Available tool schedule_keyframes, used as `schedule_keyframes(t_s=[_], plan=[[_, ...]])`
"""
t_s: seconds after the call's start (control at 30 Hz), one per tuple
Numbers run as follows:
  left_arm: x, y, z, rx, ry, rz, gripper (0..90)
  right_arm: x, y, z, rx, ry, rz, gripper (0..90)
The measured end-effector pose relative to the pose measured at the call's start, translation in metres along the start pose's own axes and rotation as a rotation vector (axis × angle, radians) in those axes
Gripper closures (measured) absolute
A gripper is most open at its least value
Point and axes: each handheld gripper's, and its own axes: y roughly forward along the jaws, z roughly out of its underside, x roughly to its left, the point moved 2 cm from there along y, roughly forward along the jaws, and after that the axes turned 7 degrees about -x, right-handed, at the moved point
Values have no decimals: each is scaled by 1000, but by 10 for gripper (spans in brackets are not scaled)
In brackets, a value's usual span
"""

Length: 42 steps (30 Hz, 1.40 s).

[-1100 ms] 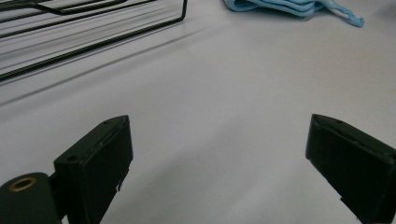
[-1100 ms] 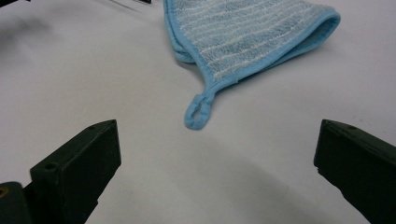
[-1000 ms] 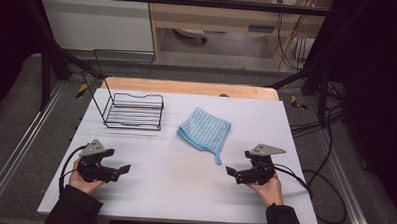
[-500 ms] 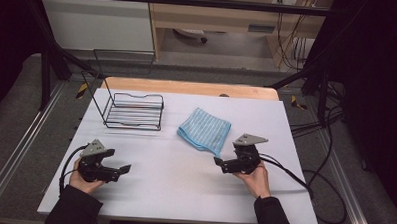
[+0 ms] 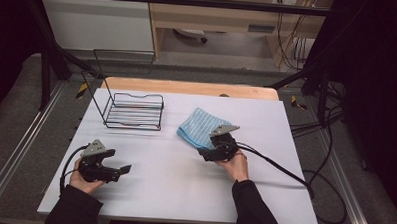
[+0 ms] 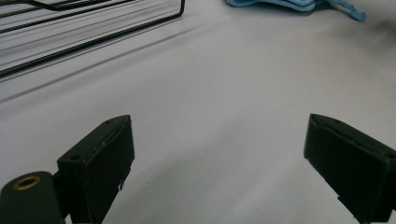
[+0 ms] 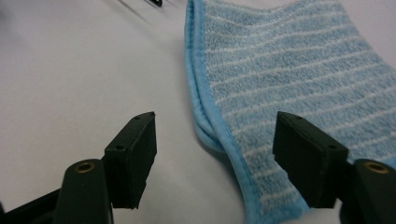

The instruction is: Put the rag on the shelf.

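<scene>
A folded blue striped cloth point(image 5: 198, 126) lies near the middle of the white table point(image 5: 184, 176). My right gripper point(image 5: 208, 151) is open at the cloth's near edge. In the right gripper view the cloth point(image 7: 289, 79) fills the upper right, and its hemmed edge point(image 7: 219, 135) runs between the two black jaws of my right gripper point(image 7: 215, 154). My left gripper point(image 5: 118, 171) rests open low over the table at the near left. Between the wide jaws of my left gripper point(image 6: 219, 161) there is bare table, with the cloth point(image 6: 294, 4) far off.
A black wire rack point(image 5: 131, 109) stands at the table's back left, seen also in the left gripper view as wire rack point(image 6: 88, 28). A wooden board point(image 5: 187, 87) runs along the far edge. Cables point(image 5: 284, 170) trail off to the right.
My right gripper has moved forward and left from the near right of the table up to the cloth's near edge. The left gripper has stayed in place.
</scene>
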Motion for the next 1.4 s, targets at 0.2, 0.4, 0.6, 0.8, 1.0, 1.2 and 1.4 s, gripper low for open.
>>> schedule_keyframes(t_s=[0.2,0.4,0.6,0.8,1.0,1.2,1.4], plan=[[0,0,0,-1,0,0,87,-5,20,-2,37,-21,21,415],[1,0,0,1,0,1,89,-10,26,1,60,-50,25,445],[0,0,0,4,4,2,91,-12,27,2,84,-106,30,453],[0,0,0,6,4,2,92,-16,31,4,83,-133,19,536],[1,0,1,7,3,2,94,-23,30,2,92,-127,30,702],[1,0,1,8,4,2,95,-24,29,1,87,-112,32,754],[1,0,1,9,4,1,96,-24,25,-2,91,-69,30,771]])
